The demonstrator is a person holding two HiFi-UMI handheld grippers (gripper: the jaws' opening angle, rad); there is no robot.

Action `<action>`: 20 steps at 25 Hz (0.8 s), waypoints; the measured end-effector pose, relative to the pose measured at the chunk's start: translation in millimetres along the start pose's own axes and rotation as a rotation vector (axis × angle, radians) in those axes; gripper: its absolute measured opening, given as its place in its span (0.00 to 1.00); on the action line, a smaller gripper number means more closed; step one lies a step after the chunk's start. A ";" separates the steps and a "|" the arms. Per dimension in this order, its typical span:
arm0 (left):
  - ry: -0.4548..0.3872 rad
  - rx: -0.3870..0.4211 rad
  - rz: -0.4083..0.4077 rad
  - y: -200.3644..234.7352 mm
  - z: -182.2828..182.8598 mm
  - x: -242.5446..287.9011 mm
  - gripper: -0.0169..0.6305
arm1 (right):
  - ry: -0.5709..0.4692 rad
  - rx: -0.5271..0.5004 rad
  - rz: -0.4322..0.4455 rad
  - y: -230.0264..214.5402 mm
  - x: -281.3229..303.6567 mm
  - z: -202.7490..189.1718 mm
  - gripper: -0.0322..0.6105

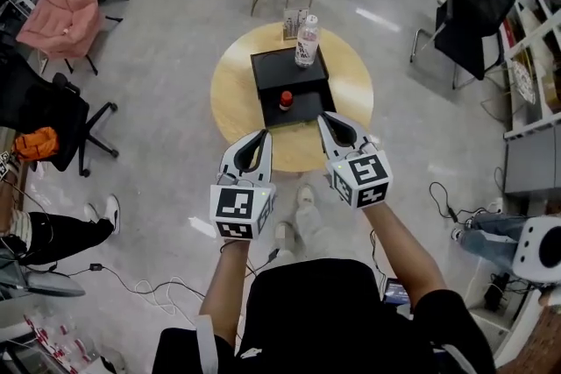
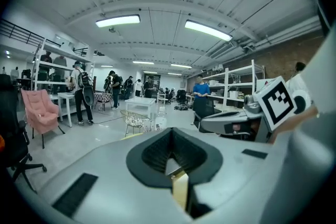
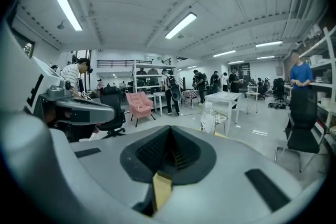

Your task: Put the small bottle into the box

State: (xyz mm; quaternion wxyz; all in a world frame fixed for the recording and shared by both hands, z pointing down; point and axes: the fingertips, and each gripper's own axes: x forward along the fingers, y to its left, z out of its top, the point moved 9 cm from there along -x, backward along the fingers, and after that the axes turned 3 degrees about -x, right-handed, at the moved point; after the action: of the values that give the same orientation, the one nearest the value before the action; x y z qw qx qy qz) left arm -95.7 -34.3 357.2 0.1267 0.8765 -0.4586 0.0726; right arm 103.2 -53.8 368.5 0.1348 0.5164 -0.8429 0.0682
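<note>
jaws of grey left hand-held gripper (image 1: 260, 136) and right hand-held gripper (image 1: 325, 117) press together empty near square black box (image 1: 268, 74).

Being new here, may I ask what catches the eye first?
A round wooden table mid-floor carries a black box. A small red-capped bottle stands inside it, a taller clear bottle at its far end. Nearest the camera, the left gripper and right gripper hover shut and empty.
</note>
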 end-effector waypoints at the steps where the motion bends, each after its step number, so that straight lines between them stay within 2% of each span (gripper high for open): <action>1: -0.011 0.007 -0.006 -2.6 3.5 -7.4 0.04 | -0.014 -0.003 -0.007 4.7 -7.7 4.3 0.05; 11: -0.111 0.082 -0.060 -38.7 33.8 -65.6 0.04 | -0.124 0.000 -0.043 39.7 -75.0 31.1 0.05; 20: -0.174 0.128 -0.075 -78.6 52.2 -87.9 0.04 | -0.193 -0.017 -0.046 41.2 -118.8 45.5 0.05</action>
State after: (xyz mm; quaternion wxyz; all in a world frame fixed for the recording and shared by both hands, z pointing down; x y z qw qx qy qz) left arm -80.5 62.8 273.7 0.0327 0.9024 -0.4292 0.0206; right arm 110.6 54.7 290.7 0.0590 0.5386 -0.8405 0.0082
